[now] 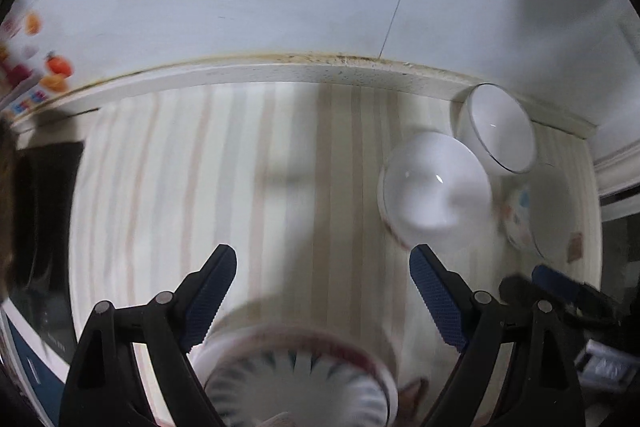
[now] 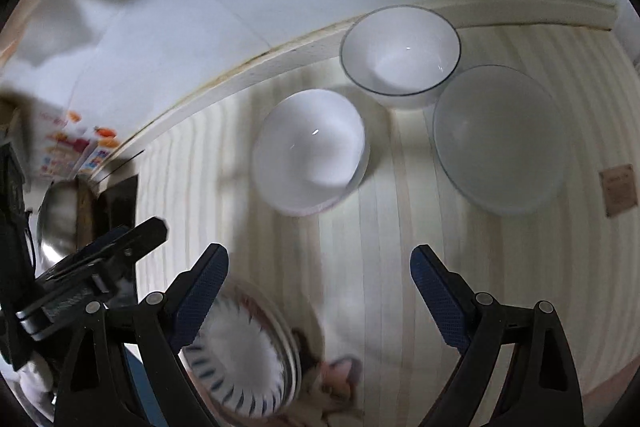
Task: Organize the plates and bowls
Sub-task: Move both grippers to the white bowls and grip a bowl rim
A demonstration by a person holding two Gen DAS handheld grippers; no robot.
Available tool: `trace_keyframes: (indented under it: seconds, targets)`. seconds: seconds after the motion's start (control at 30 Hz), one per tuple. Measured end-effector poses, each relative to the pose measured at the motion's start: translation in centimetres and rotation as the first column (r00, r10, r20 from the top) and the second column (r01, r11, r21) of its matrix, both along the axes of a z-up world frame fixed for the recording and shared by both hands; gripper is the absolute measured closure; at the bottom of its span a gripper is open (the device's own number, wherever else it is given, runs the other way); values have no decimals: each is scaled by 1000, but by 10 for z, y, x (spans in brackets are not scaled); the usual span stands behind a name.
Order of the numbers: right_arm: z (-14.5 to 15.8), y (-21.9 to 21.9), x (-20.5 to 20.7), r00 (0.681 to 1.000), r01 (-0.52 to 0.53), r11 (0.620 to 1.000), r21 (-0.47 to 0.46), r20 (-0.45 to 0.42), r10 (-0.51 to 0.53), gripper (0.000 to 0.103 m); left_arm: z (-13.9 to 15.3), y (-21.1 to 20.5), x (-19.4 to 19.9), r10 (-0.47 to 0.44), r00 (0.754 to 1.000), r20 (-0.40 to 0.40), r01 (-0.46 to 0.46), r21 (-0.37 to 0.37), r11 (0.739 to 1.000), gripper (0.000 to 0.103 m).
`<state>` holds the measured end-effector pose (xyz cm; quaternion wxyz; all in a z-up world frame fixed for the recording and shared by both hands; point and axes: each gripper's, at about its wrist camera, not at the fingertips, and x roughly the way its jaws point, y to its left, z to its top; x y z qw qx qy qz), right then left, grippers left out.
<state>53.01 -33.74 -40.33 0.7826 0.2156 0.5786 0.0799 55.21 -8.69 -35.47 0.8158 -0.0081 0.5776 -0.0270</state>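
Note:
A patterned bowl (image 1: 296, 375) with dark rim strokes sits on the striped cloth just below my open left gripper (image 1: 322, 291); it also shows in the right wrist view (image 2: 244, 359). A plain white bowl (image 2: 310, 151) stands mid-cloth and also appears in the left wrist view (image 1: 434, 187). A dark-rimmed white bowl (image 2: 400, 53) stands by the back edge, seen too in the left wrist view (image 1: 498, 127). A wide pale bowl (image 2: 500, 139) stands at right. My right gripper (image 2: 318, 291) is open and empty above the cloth.
A striped cloth (image 2: 400, 287) covers the counter, bounded by a white raised ledge (image 1: 280, 71) and wall behind. A metal pot (image 2: 58, 223) and dark stove area (image 1: 44, 207) lie at the left. A colourful fruit package (image 1: 36, 67) stands at far left.

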Motion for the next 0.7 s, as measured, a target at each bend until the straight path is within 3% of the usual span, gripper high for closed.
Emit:
trace_keyframes:
  seconds: [0.1, 0.23, 0.43, 0.5, 0.7]
  targets:
    - [-22, 5, 21, 999, 4, 999, 42, -53, -1, 14, -19, -6, 27, -12, 999, -47, 12, -5, 1000, 15]
    - [-38, 10, 38, 997, 4, 1000, 27, -75, -2, 23, -39, -13, 53, -33, 994, -105, 29, -34, 999, 19]
    - [-62, 13, 56, 994, 28, 999, 37, -110, -24, 45, -62, -30, 76, -91, 981, -171, 82, -58, 995, 51]
    - [-66, 13, 60, 993, 38, 999, 37, -111, -34, 60, -67, -35, 79, -115, 976, -187, 105, -62, 993, 65]
    - [-73, 10, 67, 991, 71, 997, 22, -119, -68, 78, -77, -48, 86, -164, 967, -195, 152, -78, 985, 84]
